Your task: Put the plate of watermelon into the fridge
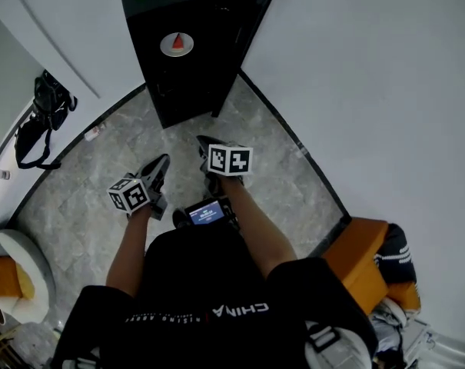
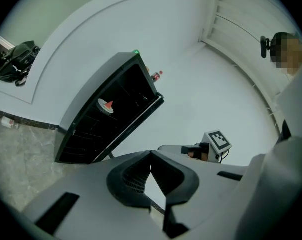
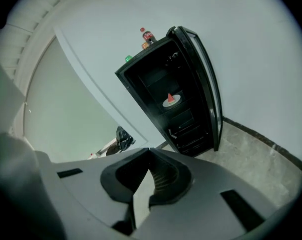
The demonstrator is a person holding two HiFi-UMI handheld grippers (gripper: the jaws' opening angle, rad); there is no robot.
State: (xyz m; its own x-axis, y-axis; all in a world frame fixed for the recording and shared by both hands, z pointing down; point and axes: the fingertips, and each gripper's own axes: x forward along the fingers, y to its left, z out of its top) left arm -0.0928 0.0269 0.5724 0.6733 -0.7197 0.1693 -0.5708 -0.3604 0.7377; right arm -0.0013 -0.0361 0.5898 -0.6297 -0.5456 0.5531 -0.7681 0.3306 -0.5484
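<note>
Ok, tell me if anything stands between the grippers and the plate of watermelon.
Nothing visible does. The fridge door stands open, the plate of watermelon sits inside, and only floor lies between it and the left gripper and right gripper.

Soft, even, rather dim light fills the room. The white walls [image 1: 370, 68] read bluish grey, without hard shadows or glare. The fridge [image 1: 201, 83] interior stays almost black. Both gripper views bend strongly towards their edges inside dark round vignettes.

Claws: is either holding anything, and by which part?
Nothing. Left claw and right claw are shut and empty; the plate of watermelon sits in the fridge.
</note>
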